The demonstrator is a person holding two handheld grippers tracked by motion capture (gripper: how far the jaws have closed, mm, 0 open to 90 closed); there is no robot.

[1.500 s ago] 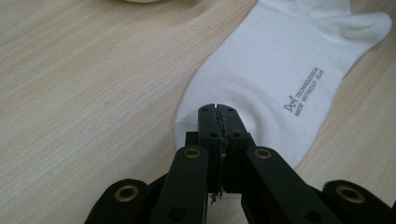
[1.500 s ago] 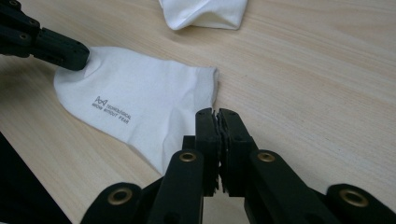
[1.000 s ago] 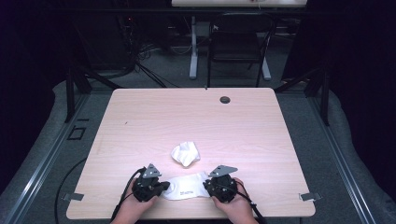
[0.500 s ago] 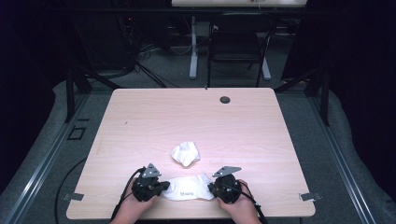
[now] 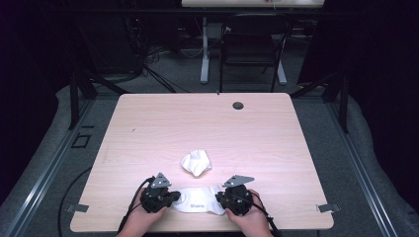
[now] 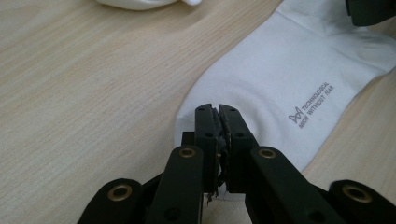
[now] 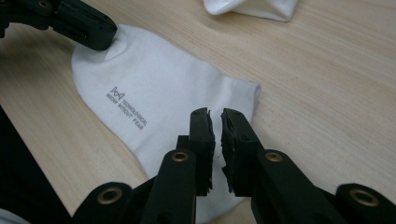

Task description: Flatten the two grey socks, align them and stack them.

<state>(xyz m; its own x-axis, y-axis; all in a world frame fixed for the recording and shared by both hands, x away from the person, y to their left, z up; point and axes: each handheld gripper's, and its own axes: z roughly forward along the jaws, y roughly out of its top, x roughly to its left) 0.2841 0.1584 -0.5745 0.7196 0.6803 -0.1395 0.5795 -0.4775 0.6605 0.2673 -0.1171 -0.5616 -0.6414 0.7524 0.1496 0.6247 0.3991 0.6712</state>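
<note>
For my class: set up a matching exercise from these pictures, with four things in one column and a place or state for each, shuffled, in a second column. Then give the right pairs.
Things
1. flat white sock
2. crumpled white sock
3. left gripper
4. round grommet

Places or states
A. near the table's far edge
B. bunched up, lying apart near the table's middle
C. stretched out between the two grippers at the near edge, printed lettering facing up
D. fingers nearly together over one end of the flat sock

Pairs: 1-C, 2-B, 3-D, 4-A
</note>
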